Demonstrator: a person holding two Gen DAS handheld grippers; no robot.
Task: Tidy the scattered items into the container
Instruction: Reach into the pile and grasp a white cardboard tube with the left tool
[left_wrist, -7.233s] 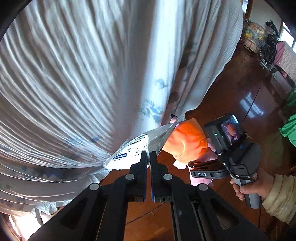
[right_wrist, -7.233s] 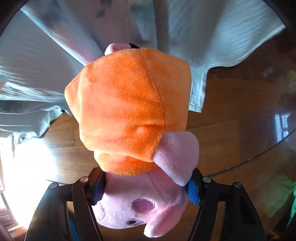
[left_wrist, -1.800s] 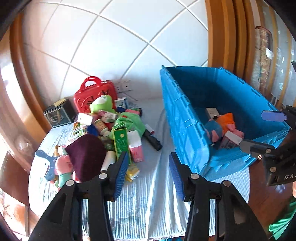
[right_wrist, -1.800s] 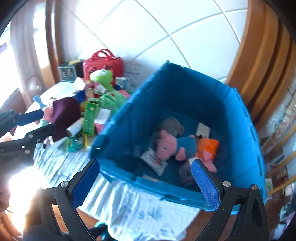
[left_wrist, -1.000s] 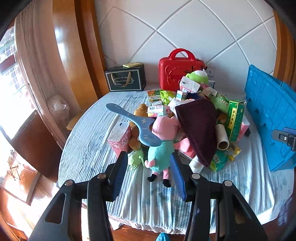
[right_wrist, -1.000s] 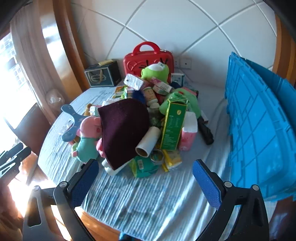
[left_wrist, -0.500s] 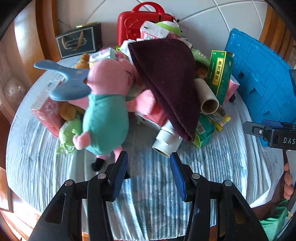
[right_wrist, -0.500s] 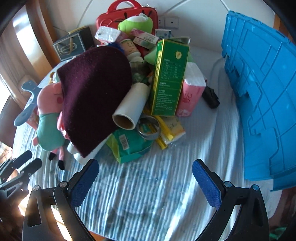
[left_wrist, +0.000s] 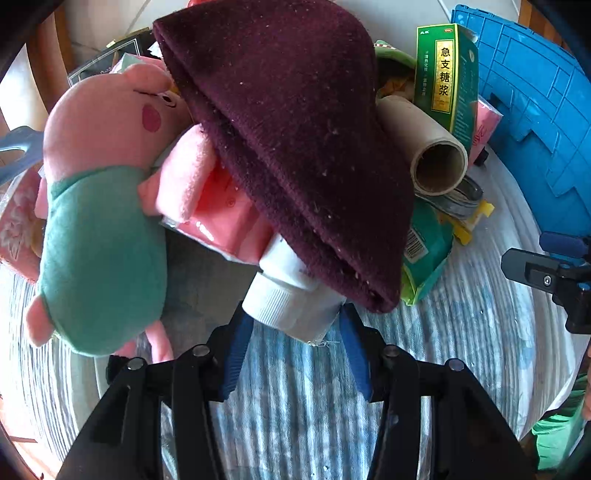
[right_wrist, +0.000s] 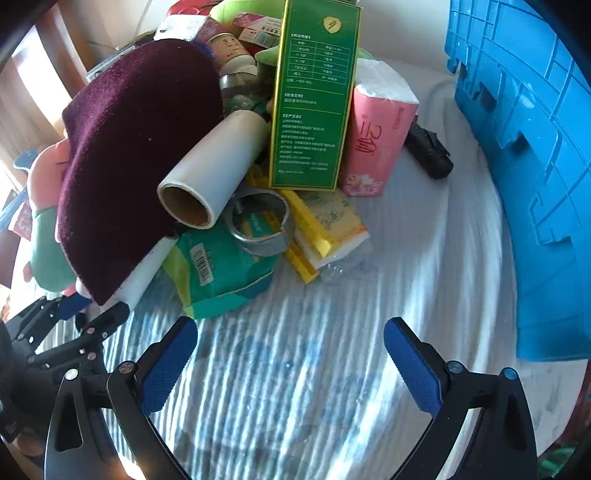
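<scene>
From the left wrist camera, the left gripper (left_wrist: 291, 325) had its jaws apart on either side of the ribbed cap of a white tube (left_wrist: 291, 295), the blue pads close beside it but not visibly pressing. The tube poked out from under a dark maroon cloth (left_wrist: 295, 140) draped over the pile. A pink pig plush in a green dress (left_wrist: 99, 221) lay to the left, and a cardboard roll (left_wrist: 432, 155) and a green medicine box (left_wrist: 443, 74) to the right. The blue container (left_wrist: 535, 110) stood at the right edge.

From the right wrist camera, the right gripper (right_wrist: 291, 365) hovered with jaws wide apart over bare striped tablecloth (right_wrist: 332, 332), holding nothing. Ahead lay a green pouch (right_wrist: 218, 269), a tape ring (right_wrist: 262, 225), the cardboard roll (right_wrist: 214, 166) and a pink tissue pack (right_wrist: 376, 140). The container's wall (right_wrist: 535, 166) rose on the right.
</scene>
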